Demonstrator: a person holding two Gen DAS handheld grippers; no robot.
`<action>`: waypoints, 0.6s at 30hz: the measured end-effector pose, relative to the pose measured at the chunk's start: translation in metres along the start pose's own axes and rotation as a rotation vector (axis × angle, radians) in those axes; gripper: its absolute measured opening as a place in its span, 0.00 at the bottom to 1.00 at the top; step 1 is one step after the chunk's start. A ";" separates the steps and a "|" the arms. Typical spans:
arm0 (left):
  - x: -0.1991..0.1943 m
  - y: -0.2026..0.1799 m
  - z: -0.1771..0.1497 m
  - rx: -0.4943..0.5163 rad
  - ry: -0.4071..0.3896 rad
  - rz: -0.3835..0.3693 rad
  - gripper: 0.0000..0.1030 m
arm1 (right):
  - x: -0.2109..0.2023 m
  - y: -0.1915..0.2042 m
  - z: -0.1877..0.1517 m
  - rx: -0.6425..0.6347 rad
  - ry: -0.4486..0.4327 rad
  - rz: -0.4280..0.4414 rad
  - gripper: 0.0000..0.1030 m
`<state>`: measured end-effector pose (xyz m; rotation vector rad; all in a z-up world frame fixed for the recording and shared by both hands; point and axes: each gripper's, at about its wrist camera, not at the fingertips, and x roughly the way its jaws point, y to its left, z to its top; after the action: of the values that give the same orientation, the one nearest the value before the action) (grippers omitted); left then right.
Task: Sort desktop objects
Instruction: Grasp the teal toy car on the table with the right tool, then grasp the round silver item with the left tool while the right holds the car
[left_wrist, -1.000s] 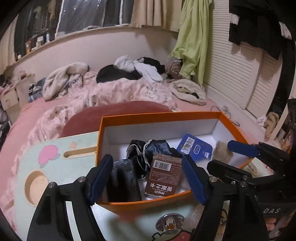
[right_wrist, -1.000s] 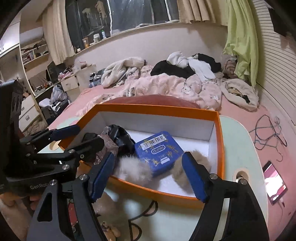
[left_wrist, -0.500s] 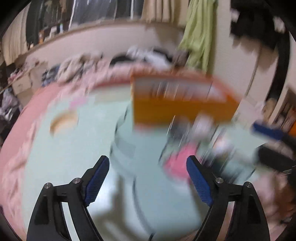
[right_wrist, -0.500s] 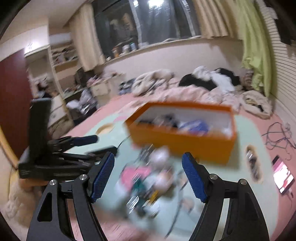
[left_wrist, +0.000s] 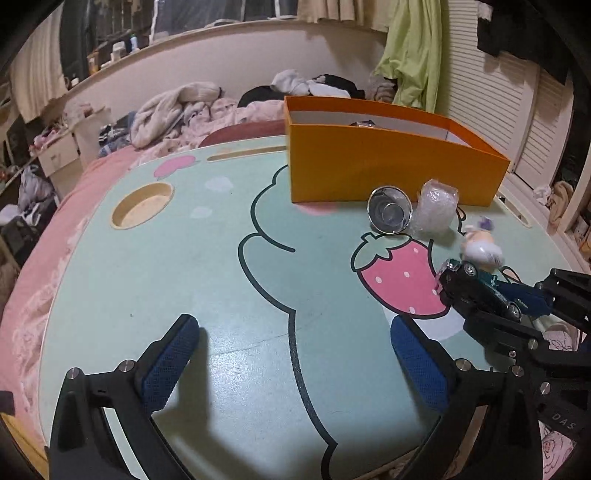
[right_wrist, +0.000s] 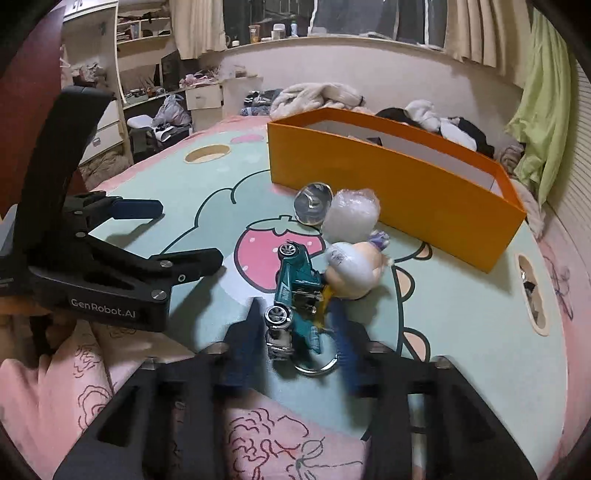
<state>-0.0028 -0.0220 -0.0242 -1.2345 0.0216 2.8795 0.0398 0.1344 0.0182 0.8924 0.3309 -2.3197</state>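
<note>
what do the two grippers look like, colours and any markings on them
Both are matte black plastic frames with silver screw heads and two long fingers faced with textured blue pads. The left gripper carries white "GenRobot.AI" lettering on its side. The right gripper shows white letters reading "DAS" on its body. No cables or sleeves are visible.

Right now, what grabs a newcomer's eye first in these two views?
The orange box at the far side of the cartoon-printed table, with a metal cup on its side and a bubble-wrapped bundle in front of it. Nearer, the right gripper is shut on a teal toy car, beside a small plush figure. The left gripper is opening, nothing between its fingers.
</note>
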 end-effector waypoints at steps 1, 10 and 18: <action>0.002 0.000 0.000 0.000 0.000 -0.001 1.00 | -0.001 -0.001 -0.001 0.010 -0.008 0.013 0.26; -0.002 0.002 0.008 -0.001 -0.004 0.001 1.00 | -0.031 -0.037 -0.010 0.202 -0.232 0.095 0.26; -0.024 -0.004 0.020 0.013 -0.043 -0.086 0.95 | -0.048 -0.065 -0.023 0.371 -0.335 0.091 0.26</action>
<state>-0.0007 -0.0181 0.0068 -1.1418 -0.0132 2.8273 0.0385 0.2169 0.0337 0.6491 -0.2830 -2.4308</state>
